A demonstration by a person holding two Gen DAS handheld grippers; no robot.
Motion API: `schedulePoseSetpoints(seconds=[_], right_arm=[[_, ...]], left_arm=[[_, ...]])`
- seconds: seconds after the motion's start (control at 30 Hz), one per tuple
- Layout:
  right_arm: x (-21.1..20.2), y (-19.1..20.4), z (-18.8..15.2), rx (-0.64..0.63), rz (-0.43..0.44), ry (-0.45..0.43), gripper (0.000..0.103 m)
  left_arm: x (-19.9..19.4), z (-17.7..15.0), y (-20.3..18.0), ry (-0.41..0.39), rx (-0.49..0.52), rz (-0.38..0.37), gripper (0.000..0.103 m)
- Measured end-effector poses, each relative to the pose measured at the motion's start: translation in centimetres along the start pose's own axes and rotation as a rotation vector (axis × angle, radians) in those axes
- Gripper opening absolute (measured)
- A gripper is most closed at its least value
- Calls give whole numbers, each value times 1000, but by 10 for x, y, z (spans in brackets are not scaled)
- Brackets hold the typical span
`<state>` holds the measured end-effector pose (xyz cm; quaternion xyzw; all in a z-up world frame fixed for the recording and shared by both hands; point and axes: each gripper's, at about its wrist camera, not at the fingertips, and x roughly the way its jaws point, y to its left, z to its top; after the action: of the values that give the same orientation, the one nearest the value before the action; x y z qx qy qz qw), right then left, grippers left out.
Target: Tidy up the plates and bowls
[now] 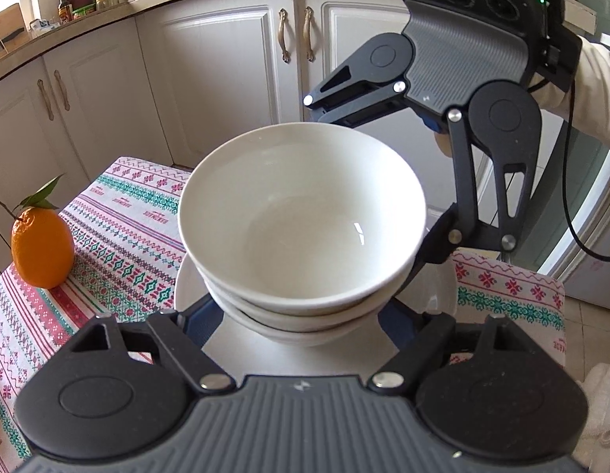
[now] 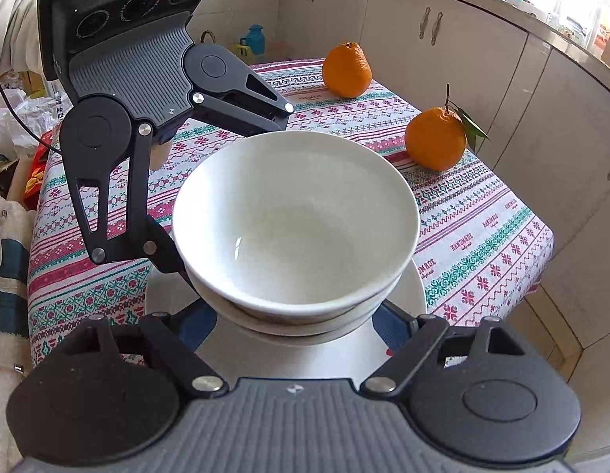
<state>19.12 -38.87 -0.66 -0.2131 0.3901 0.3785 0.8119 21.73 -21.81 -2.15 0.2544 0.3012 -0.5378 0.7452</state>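
A stack of three white bowls stands on a white plate on the patterned tablecloth; it also shows in the right wrist view on the plate. My left gripper is spread wide around the near side of the stack, its fingertips hidden under the bowls. My right gripper is spread wide around the far side of the stack; in its own view its fingertips are hidden under the bowls too. Whether either gripper touches the bowls I cannot tell.
Two oranges lie on the tablecloth; one shows in the left wrist view. White kitchen cabinets stand behind the table. Bags and boxes lie beyond the table's far edge.
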Motion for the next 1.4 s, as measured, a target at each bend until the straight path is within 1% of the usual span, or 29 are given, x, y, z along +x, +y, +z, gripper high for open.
schedulePoseSetpoints(seconds=[0.27, 0.47, 0.5, 0.6, 0.7, 0.73, 0.8, 0.83, 0.97, 1.07, 1.2, 1.3, 1.4], right_arm=[[-2, -3, -1, 37, 0, -5, 89], [-2, -1, -1, 49, -11, -4, 90], [-3, -1, -1, 55, -13, -7, 90], [-6, 2, -1, 72, -37, -15, 96], [-11, 8, -1, 84, -72, -14, 101], [-13, 13, -1, 88, -95, -13, 103], [-18, 21, 0, 104, -145, -6, 103], [-20, 25, 2, 113, -172, -1, 103], [-27, 49, 9, 178, -332, 43, 103], [-33, 72, 14, 247, -440, 45, 103], [-41, 105, 19, 366, -539, 8, 103], [-46, 128, 21, 474, -631, -36, 103], [-55, 146, 24, 625, -711, -98, 103]], left_arm=[[1, 0, 4, -8, -28, -12, 85], [1, -2, 1, -18, -14, 2, 85], [0, -2, 0, -22, -10, 9, 86], [-7, -6, -6, -48, 16, 51, 98], [-20, -9, -14, -72, 32, 104, 99], [-25, -11, -17, -83, 34, 133, 101], [-39, -15, -26, -122, 38, 200, 102], [-45, -17, -28, -136, 31, 220, 102], [-74, -26, -39, -187, -48, 287, 102], [-92, -34, -49, -222, -123, 358, 102], [-113, -46, -60, -252, -263, 438, 102], [-126, -52, -67, -247, -379, 494, 102], [-140, -58, -72, -230, -478, 586, 102]])
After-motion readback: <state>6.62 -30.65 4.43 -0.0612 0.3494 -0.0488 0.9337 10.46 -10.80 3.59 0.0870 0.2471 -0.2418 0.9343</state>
